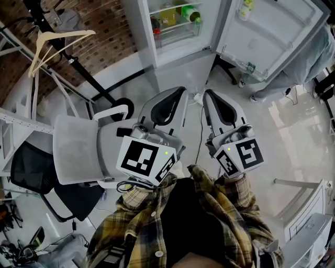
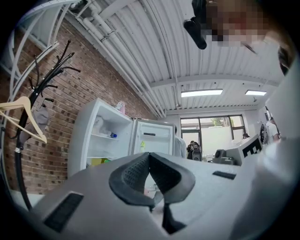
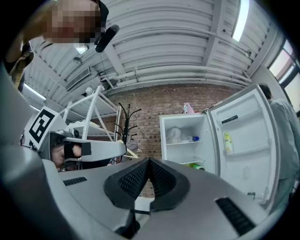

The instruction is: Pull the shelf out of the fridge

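While fridge (image 1: pixel 180 49) gapes, tongs (image 2: pixel 149 155) (image 3: pixel 149 161) seem closed.

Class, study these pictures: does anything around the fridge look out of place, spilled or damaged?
Nothing looks spilled or damaged. The only odd thing: the fridge door stands wide open, with a green bottle and other items still on the shelves.

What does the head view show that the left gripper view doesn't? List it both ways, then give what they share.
Head view only: the chair and the person's shirt. Left gripper view only: the lights and the windows. Both: the open fridge, the hanger, and the left claw, shut with nothing in it.
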